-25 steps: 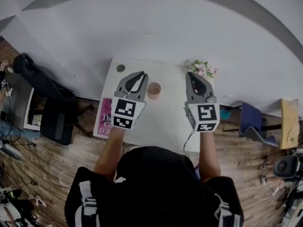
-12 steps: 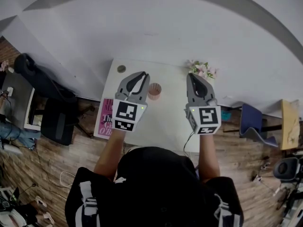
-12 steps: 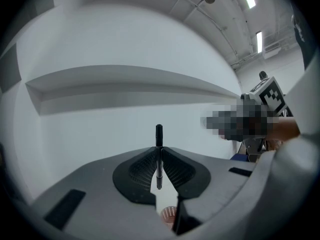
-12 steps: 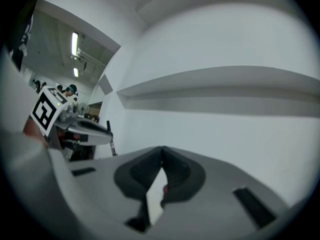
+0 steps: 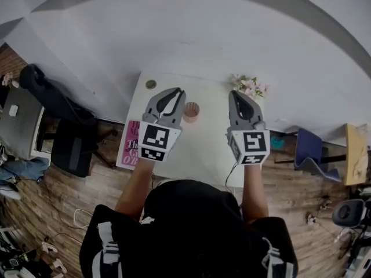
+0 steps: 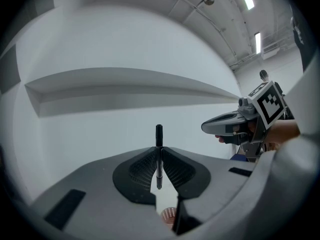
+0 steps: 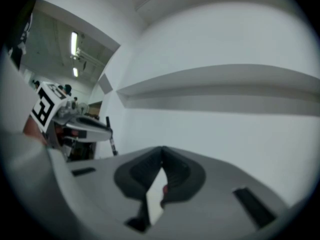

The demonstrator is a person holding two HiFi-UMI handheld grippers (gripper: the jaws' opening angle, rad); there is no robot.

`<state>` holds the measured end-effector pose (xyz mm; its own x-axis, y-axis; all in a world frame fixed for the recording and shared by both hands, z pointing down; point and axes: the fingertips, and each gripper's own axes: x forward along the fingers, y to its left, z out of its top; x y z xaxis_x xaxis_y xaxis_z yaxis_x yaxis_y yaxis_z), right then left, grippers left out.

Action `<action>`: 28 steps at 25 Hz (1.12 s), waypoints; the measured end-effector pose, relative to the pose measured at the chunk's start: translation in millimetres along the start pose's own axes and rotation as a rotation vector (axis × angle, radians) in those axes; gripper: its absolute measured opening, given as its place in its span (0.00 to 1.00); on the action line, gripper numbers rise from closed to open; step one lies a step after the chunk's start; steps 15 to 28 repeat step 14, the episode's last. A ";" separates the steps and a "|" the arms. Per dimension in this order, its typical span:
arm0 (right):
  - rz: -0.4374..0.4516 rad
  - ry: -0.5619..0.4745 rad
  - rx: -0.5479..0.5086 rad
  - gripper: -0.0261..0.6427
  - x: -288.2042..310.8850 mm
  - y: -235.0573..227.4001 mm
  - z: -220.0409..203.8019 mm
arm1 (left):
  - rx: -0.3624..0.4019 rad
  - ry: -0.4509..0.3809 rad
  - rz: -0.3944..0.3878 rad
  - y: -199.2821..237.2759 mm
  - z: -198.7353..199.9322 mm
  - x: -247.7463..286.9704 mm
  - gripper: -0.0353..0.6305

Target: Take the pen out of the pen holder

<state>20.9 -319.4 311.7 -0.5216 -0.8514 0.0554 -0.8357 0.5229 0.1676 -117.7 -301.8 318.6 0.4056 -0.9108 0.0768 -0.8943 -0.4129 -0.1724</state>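
2 claws, both held level over 1 white rectangular counter. L claw is clenched on 1 slim black pen. It stands upright btw the dark ribbed pads, top end sticking up above them, lower end clear of the holder. 1 pen holder, a round pinkish cup, stands on the counter btw the 2 claws, nearer the L one. R claw is closed tip to tip w/ nothing in it. 1 pink book lies at the counter's near left edge. 1 bunch of flowers sits at far right.
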 end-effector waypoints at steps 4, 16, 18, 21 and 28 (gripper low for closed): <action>0.000 0.001 0.002 0.09 -0.4 -2.3 -0.3 | 0.003 -0.004 -0.007 -3.4 3.1 0.5 0.14; 0.004 0.003 -0.001 0.09 2.7 0.4 -3.6 | -0.003 -0.002 -0.001 -0.6 -0.4 1.1 0.14; 0.004 0.003 -0.001 0.09 2.7 0.4 -3.6 | -0.003 -0.002 -0.001 -0.6 -0.4 1.1 0.14; 0.004 0.003 -0.001 0.09 2.7 0.4 -3.6 | -0.003 -0.002 -0.001 -0.6 -0.4 1.1 0.14; 0.004 0.003 -0.001 0.09 2.7 0.4 -3.6 | -0.003 -0.002 -0.001 -0.6 -0.4 1.1 0.14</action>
